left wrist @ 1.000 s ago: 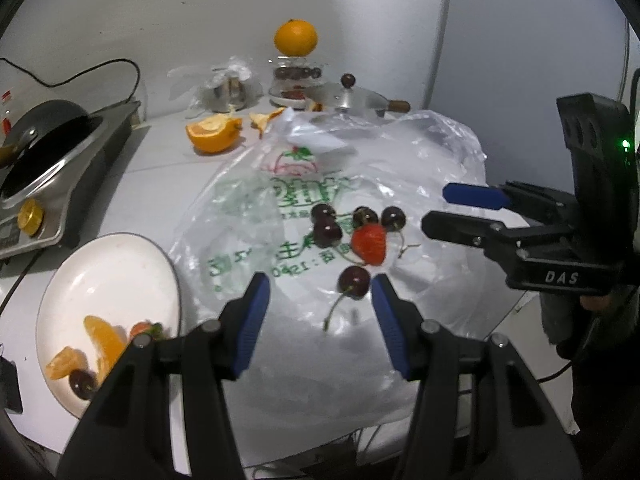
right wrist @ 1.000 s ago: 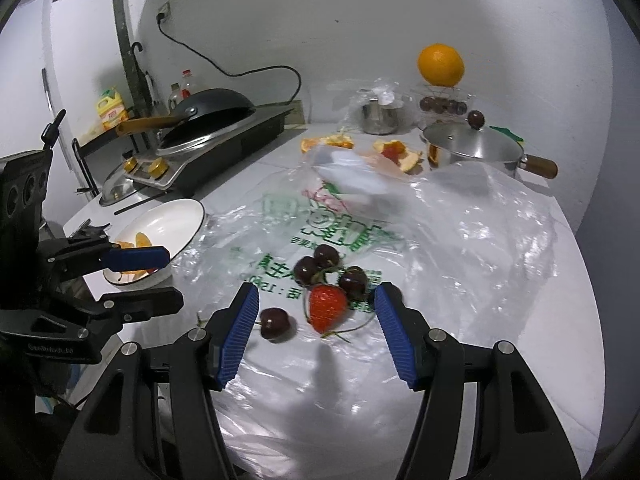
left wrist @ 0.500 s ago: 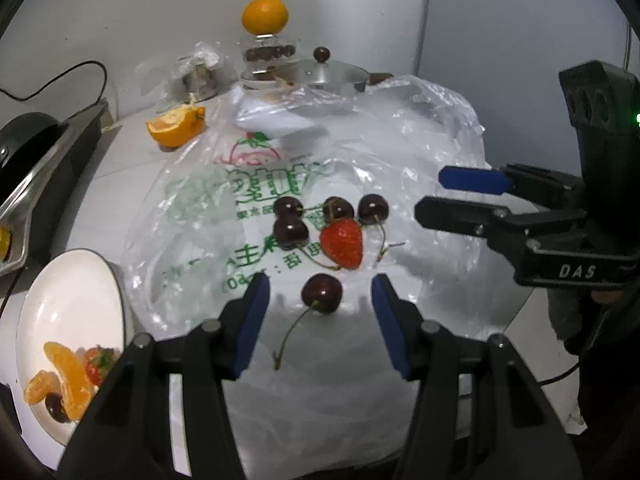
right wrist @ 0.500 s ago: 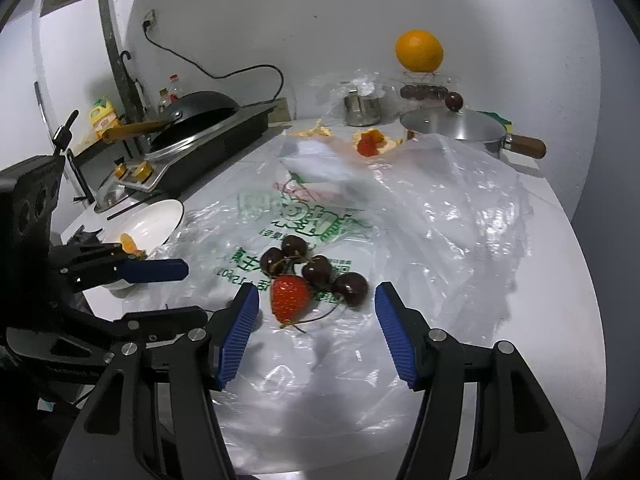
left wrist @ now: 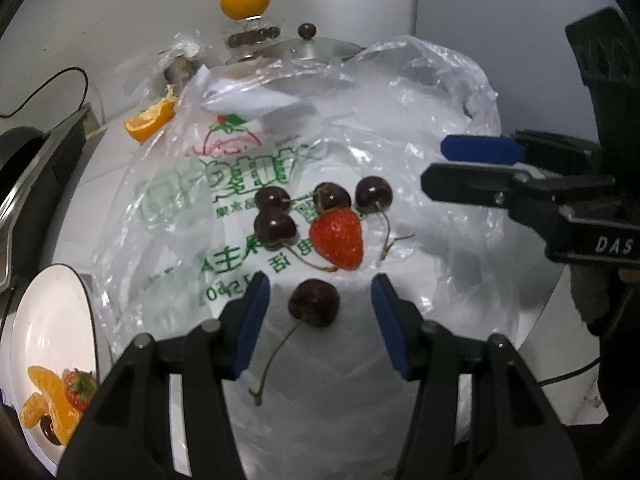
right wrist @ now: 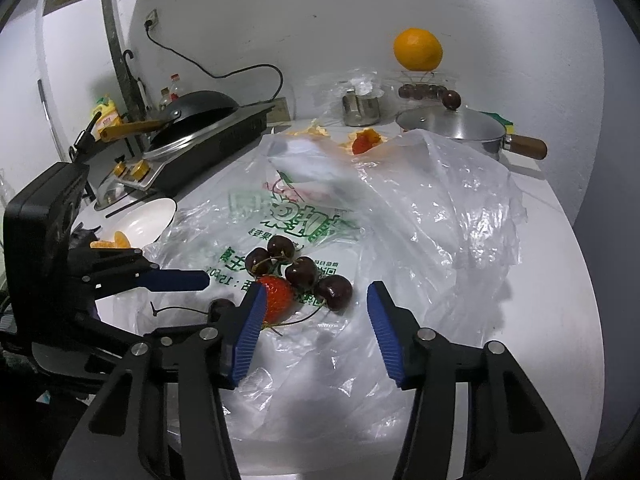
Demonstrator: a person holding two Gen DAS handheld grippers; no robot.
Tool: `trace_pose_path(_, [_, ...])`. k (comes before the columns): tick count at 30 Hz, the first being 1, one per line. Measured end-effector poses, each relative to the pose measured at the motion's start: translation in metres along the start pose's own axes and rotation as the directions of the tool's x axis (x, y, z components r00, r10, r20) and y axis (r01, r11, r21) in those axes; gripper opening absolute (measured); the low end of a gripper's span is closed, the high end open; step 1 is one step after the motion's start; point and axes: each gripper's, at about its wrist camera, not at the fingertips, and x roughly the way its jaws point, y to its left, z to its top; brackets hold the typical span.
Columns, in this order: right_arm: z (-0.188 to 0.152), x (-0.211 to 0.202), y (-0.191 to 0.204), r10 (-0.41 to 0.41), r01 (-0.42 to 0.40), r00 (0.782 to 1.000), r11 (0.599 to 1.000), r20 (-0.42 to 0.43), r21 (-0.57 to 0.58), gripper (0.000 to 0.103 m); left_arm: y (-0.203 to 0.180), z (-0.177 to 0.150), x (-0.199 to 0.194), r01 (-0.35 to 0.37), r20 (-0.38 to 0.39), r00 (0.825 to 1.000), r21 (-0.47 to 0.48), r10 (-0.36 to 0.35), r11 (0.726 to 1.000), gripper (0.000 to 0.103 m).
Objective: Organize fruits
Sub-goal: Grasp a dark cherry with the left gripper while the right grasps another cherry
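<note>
- Advanced since earlier, left gripper (left wrist: pixel 320 296) brackets a lone cherry (left wrist: pixel 314 303) between spread, unclenched fingers.
- Right gripper (right wrist: pixel 314 322) gapes empty, strawberry (right wrist: pixel 276 298) beside its left finger.

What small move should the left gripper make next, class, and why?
Probably ease the left gripper forward and close on the lone cherry: it is open, the cherry sits between its fingers, apart from the strawberry, and the plate already holds fruit.

The left gripper (left wrist: pixel 320 294) has advanced: the lone cherry (left wrist: pixel 314 302) now sits between its spread fingers (left wrist: pixel 256 308). The right gripper (right wrist: pixel 314 300) has closed toward the strawberry (right wrist: pixel 276 298).
</note>
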Motion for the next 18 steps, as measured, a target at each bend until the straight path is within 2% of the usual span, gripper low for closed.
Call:
trace_pose_path(5, [0.002, 0.008, -0.003, -0.006, 0.006, 1.000, 1.000, -0.011, 0.001, 0.049, 0.000, -0.002, 0.008, 0.004, -0.022, 1.000, 0.009, -0.003, 1.000, 0.053])
trace_pose_path(11, [0.005, 0.022, -0.007, -0.023, 0.023, 0.999, 1.000, -0.046, 0.012, 0.045, 0.002, -0.004, 0.012, 0.017, -0.031, 0.999, 0.013, -0.017, 1.000, 0.039])
trace_pose_path(12, [0.005, 0.024, -0.007, -0.024, 0.024, 0.998, 1.000, -0.050, 0.012, 0.044, 0.002, -0.004, 0.012, 0.019, -0.032, 0.999, 0.015, -0.019, 1.000, 0.033])
trace_pose_path(18, [0.007, 0.038, -0.008, -0.033, 0.034, 0.996, 0.999, -0.084, 0.006, 0.040, 0.005, -0.006, 0.014, 0.033, -0.031, 0.999, 0.026, -0.032, 0.999, 0.030])
